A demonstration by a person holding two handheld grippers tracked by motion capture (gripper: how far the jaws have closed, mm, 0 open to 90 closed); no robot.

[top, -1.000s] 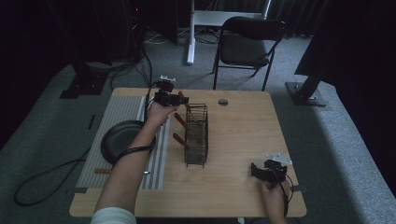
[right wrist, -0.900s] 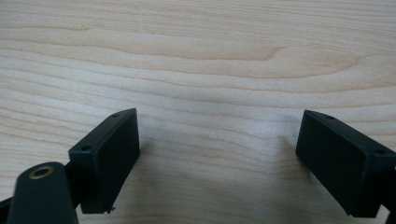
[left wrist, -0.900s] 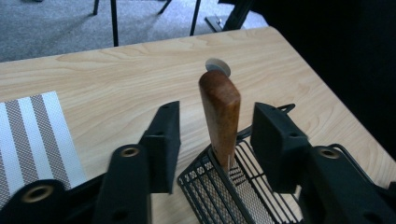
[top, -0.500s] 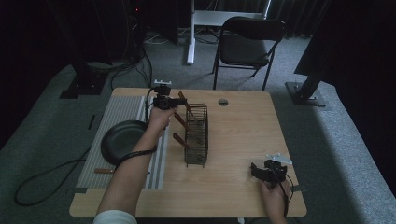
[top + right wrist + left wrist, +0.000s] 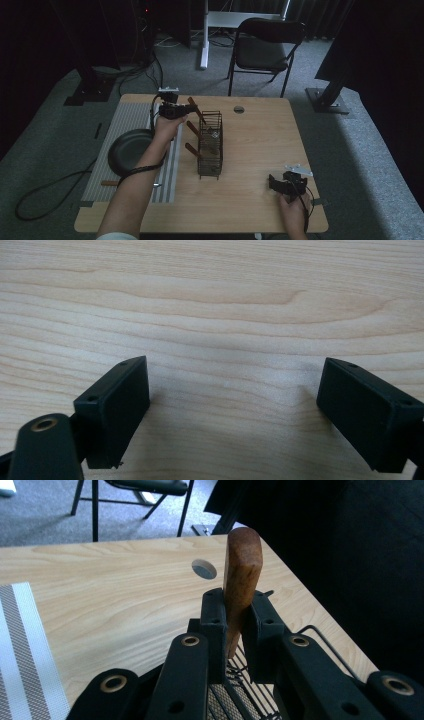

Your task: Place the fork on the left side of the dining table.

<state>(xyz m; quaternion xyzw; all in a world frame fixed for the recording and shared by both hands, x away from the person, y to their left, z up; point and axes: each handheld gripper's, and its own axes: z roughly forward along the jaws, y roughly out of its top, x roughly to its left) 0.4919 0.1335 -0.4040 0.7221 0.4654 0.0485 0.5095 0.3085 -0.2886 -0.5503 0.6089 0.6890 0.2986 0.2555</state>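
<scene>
The left gripper (image 5: pixel 234 625), jaws just closed on a brown wooden utensil handle (image 5: pixel 241 575), holds it slanting out of the dark wire basket (image 5: pixel 210 145) near the tabletop's far edge, while the right gripper (image 5: pixel 232 410) rests wide open and empty at the near right corner.

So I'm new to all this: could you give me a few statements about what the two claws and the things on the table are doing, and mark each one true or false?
1. The left claw is clamped on a wooden handle. True.
2. That handle belongs to a utensil standing in the wire basket. True, going by the high view.
3. The right claw holds a spoon. False: its jaws stand wide open over the bare wooden table, with nothing between them.
4. The dark pan sits inside the basket. False: it lies on the striped mat, beside the basket.
5. The folding chair stands on the table. False: it stands on the floor beyond the table.
</scene>
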